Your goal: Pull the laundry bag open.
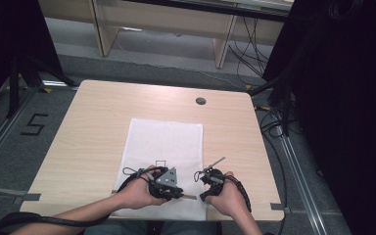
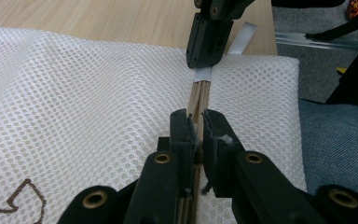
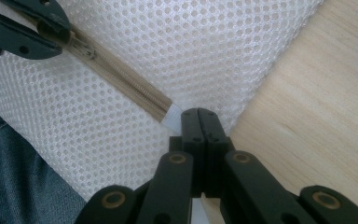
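A white mesh bag lies flat on the wooden table, its beige zipper running along the near edge. My left gripper is shut on the zipper pull, jaws pinched over the zipper line. My right gripper is shut on the white fabric tab at the zipper's end, by the bag's near right corner. In the high view the left gripper and right gripper face each other a short way apart. The right gripper's jaws appear ahead in the left gripper view.
A round cable hole sits near the table's far edge. The table's front edge is just below both hands, with a blue-jeans knee beyond it. Grey tape strips mark the front corners. Black curtains and cables flank the table.
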`<act>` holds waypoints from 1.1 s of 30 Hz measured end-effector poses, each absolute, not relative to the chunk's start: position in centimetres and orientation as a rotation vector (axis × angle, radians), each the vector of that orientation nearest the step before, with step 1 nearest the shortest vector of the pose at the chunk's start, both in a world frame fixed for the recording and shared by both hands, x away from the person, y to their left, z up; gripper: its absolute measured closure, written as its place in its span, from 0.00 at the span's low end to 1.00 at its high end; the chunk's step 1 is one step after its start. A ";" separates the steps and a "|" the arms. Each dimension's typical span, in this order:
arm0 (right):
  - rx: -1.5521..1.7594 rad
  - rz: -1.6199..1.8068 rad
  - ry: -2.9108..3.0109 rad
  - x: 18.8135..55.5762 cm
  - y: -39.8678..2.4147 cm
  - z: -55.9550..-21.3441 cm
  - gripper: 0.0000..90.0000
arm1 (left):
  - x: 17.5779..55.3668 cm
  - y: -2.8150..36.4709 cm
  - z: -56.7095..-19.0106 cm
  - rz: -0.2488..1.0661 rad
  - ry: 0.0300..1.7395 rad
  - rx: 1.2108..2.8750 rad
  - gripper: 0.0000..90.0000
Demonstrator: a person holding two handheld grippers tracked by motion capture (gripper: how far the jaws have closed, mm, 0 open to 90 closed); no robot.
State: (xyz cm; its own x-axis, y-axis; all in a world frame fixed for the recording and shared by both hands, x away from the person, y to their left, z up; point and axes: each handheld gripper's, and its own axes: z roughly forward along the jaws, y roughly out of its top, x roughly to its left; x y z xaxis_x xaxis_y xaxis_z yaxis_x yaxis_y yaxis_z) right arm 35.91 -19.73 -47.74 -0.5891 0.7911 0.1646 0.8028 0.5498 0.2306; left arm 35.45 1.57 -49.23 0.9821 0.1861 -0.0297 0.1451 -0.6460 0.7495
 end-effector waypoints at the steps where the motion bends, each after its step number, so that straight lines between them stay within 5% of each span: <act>1: -1.401 -0.442 -2.729 35.9 -19.7 -47.7 1.00 | 35.5 1.6 -49.2 0.072 0.223 2.284 0.92; 33: -1.387 -0.456 -2.724 36.1 -19.9 -47.8 1.00 | 35.3 4.0 -48.6 0.058 0.264 2.278 0.92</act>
